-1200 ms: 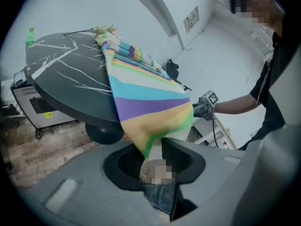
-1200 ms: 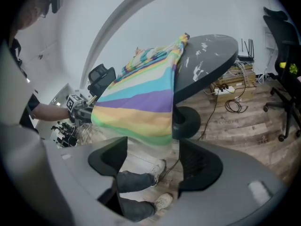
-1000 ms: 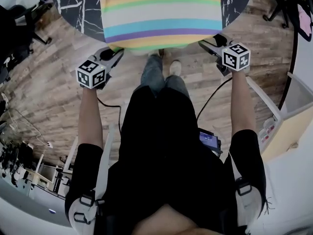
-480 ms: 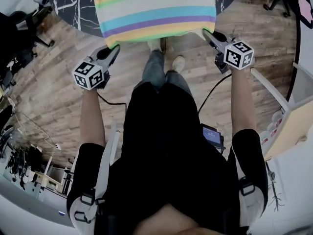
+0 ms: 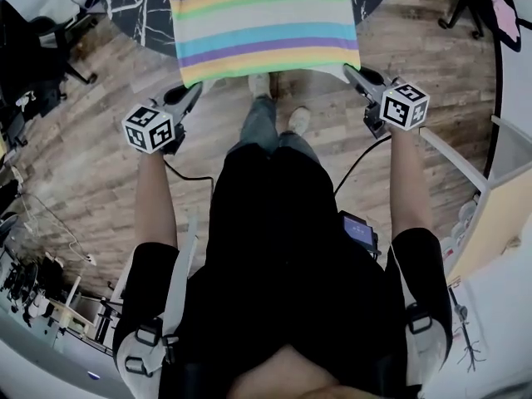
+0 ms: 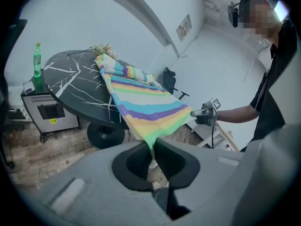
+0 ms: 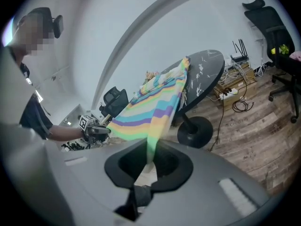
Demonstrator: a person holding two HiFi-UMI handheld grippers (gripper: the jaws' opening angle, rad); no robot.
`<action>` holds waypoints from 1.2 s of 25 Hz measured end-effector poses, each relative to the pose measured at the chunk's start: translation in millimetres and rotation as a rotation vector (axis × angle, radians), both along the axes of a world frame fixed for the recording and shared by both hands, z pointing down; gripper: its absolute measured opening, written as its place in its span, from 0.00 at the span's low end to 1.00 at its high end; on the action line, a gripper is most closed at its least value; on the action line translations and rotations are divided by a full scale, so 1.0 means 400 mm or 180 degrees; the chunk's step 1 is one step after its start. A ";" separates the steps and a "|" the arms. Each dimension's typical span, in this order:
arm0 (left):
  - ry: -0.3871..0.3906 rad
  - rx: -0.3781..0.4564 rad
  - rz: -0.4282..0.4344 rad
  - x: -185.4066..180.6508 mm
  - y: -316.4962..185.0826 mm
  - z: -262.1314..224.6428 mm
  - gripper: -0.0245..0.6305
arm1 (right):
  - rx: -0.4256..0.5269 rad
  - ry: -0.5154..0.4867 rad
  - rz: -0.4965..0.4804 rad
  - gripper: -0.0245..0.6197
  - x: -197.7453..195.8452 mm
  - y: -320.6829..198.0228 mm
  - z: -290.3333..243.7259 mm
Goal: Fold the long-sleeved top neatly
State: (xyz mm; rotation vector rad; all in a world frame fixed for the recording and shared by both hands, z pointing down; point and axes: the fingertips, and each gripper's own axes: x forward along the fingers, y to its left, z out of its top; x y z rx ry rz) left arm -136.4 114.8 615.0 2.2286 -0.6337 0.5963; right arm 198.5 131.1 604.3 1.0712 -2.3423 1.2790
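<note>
The long-sleeved top [image 5: 266, 32] has pastel stripes of yellow, green, blue and purple. It lies on a round black marble table [image 5: 137, 7] with its hem pulled out over the near edge. My left gripper [image 5: 193, 90] is shut on the hem's left corner. My right gripper [image 5: 349, 69] is shut on the right corner. The hem runs taut and straight between them above the wooden floor. In the left gripper view the cloth [image 6: 141, 102] narrows into the closed jaws of the left gripper [image 6: 153, 149]. The right gripper view shows the top [image 7: 150, 107] pinched likewise by the right gripper [image 7: 151, 149].
A green bottle [image 6: 36, 60] stands on a grey cabinet [image 6: 49, 112] beside the table. The table's pedestal base [image 7: 195, 128] rests on the floor, with cables [image 7: 235, 95] and a black office chair [image 7: 275, 27] beyond. My shoes [image 5: 298, 119] are just below the hem.
Both grippers have closed on the hem's corners and risen with them. The hem, hanging curved before, is now drawn straight and lifted off the table edge.
</note>
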 end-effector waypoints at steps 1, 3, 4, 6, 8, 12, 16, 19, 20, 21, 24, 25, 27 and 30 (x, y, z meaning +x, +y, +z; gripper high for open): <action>0.0006 0.0002 0.0004 -0.001 0.009 -0.003 0.07 | 0.0000 -0.0008 -0.0011 0.07 0.000 0.009 -0.004; 0.0025 -0.0004 0.0019 0.001 0.033 -0.011 0.07 | -0.0009 -0.0032 -0.0034 0.07 0.000 0.030 -0.011; 0.0034 -0.0007 0.0031 0.002 0.048 -0.016 0.07 | -0.0017 -0.0051 -0.0050 0.07 0.000 0.041 -0.016; 0.0054 -0.0010 0.0049 0.005 0.075 -0.031 0.07 | -0.0034 -0.0105 -0.0091 0.07 -0.003 0.062 -0.030; 0.0088 -0.0023 0.0040 0.006 0.096 -0.046 0.07 | -0.0050 -0.0138 -0.0118 0.07 -0.002 0.079 -0.045; 0.0213 -0.0136 -0.0055 0.009 0.144 -0.063 0.07 | -0.0098 -0.0178 -0.0071 0.07 0.009 0.125 -0.070; 0.0192 -0.0151 -0.0090 0.009 0.175 -0.073 0.07 | -0.0138 -0.0133 -0.0082 0.07 0.012 0.155 -0.073; 0.0184 -0.0087 -0.0080 0.021 0.165 -0.091 0.07 | -0.0112 -0.0056 -0.0083 0.07 0.020 0.149 -0.084; 0.0201 -0.0073 -0.0063 0.025 0.159 -0.101 0.07 | -0.0091 -0.0067 -0.0085 0.07 0.017 0.143 -0.096; 0.0219 -0.0057 -0.0042 0.026 0.150 -0.114 0.07 | -0.0059 -0.0076 -0.0092 0.07 0.013 0.133 -0.110; 0.0242 0.0037 0.0003 0.022 0.096 -0.148 0.07 | 0.0097 -0.0066 -0.0088 0.07 0.008 0.071 -0.153; 0.0245 0.0076 0.0009 0.020 0.070 -0.157 0.07 | 0.0147 -0.0081 -0.0058 0.07 0.012 0.043 -0.166; 0.0278 0.0143 0.0006 0.018 0.015 -0.171 0.07 | 0.0225 -0.0122 0.0027 0.07 0.022 -0.019 -0.187; 0.0362 0.0225 -0.0001 0.012 -0.066 -0.195 0.07 | 0.0295 -0.0200 0.0160 0.07 0.029 -0.110 -0.208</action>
